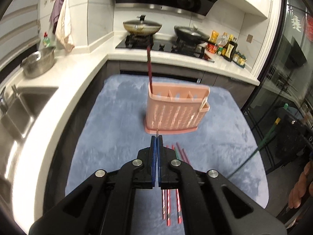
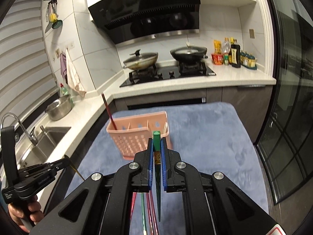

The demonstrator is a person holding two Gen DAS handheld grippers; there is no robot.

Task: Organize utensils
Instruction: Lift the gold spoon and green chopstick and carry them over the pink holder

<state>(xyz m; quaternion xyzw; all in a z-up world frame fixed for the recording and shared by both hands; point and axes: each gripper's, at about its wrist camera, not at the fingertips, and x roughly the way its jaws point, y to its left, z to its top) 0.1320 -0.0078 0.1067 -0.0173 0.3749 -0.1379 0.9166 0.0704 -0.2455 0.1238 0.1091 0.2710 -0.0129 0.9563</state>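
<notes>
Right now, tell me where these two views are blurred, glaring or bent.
Left wrist view: motion blur smears the pink utensil holder and blue mat; the counter curves from fisheye; the left gripper stays sharp. Right wrist view: crisper, with slight blur on the mat's far edge; glare streaks the range hood; the window blinds bow; the green chopstick is sharp.

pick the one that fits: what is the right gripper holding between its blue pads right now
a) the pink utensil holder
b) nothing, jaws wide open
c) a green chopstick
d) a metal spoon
c: in the right wrist view the right gripper is shut on a green chopstick that runs between its blue pads, while the pink utensil holder stands apart on the blue mat.
</notes>
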